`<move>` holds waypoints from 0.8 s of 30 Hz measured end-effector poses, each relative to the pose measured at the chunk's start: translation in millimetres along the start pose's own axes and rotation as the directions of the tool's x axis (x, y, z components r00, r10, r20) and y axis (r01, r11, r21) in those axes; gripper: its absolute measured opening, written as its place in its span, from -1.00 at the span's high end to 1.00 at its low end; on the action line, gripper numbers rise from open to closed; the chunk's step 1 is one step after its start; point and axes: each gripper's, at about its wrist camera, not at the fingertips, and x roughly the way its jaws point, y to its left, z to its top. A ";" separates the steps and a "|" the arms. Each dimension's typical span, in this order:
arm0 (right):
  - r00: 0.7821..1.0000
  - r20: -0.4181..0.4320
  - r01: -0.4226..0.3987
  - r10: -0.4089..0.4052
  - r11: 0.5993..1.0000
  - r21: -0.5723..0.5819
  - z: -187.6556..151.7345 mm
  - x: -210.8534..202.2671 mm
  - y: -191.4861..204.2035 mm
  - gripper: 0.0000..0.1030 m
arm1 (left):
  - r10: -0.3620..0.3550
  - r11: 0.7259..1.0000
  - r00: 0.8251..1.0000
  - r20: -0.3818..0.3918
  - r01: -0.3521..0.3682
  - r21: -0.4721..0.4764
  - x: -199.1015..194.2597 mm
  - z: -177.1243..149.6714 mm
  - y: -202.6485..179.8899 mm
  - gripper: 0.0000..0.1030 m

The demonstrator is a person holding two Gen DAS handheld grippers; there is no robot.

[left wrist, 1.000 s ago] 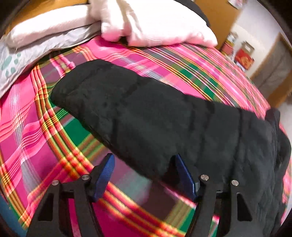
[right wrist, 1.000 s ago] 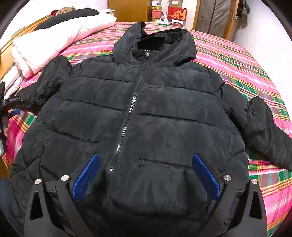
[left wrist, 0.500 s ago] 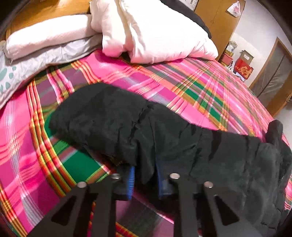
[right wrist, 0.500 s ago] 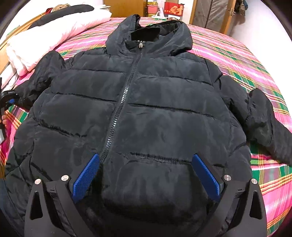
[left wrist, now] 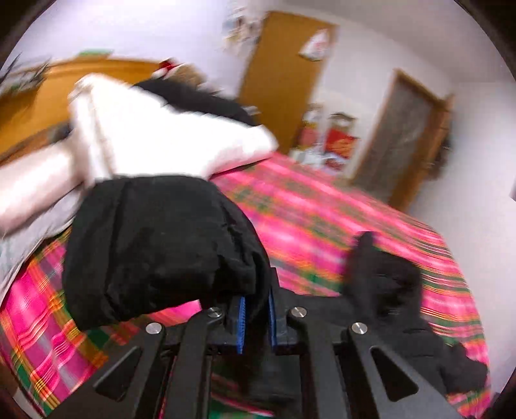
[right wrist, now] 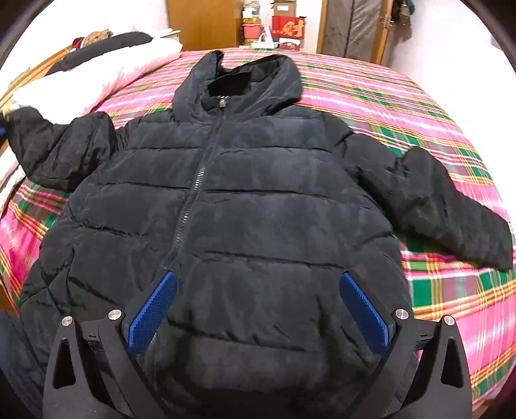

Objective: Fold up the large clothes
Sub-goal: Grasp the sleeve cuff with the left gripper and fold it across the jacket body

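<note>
A black hooded puffer jacket point(right wrist: 245, 206) lies front up, zipped, on a pink plaid bed point(right wrist: 403, 106). My left gripper point(left wrist: 256, 317) is shut on the jacket's left sleeve point(left wrist: 154, 245) near the cuff and holds it lifted off the bed; the view is blurred. In the right wrist view that raised sleeve point(right wrist: 54, 151) shows at the far left. My right gripper point(right wrist: 258, 309) is open and empty, hovering over the jacket's lower hem, its blue pads point(right wrist: 151, 312) either side of the front panel. The other sleeve point(right wrist: 451, 209) lies flat at the right.
White pillows and folded bedding point(right wrist: 96, 74) lie along the bed's left side by a wooden headboard point(left wrist: 38, 106). Red boxes point(right wrist: 287, 29) and wooden doors point(right wrist: 351, 29) stand past the far end. The bed's right edge point(right wrist: 503, 338) is close.
My left gripper, which closed on the sleeve half a second ago, has lifted it up off the bed. My right gripper stays open over the hem.
</note>
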 end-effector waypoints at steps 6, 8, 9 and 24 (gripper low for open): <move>1.000 0.018 0.016 -0.018 0.996 0.087 -18.5 -20.5 -40.4 -0.96 | -0.209 0.971 0.978 -0.022 0.210 0.112 -16.1 -1.6 -97.3 0.78; 0.999 0.021 0.024 -0.026 0.993 0.117 -24.0 -24.3 -54.9 -0.96 | -0.279 0.947 0.958 -0.063 0.285 0.147 -11.2 -12.5 -130.8 0.78; 0.999 0.020 0.029 -0.032 0.990 0.136 -26.6 -25.5 -62.6 -0.96 | -0.303 0.936 0.949 -0.087 0.314 0.161 -7.6 -19.7 -145.6 0.78; 1.000 -0.021 -0.001 0.008 0.950 0.313 -40.9 4.0 -123.5 -0.96 | -0.457 0.824 0.724 -0.516 0.564 0.061 89.8 -172.4 -236.9 -0.08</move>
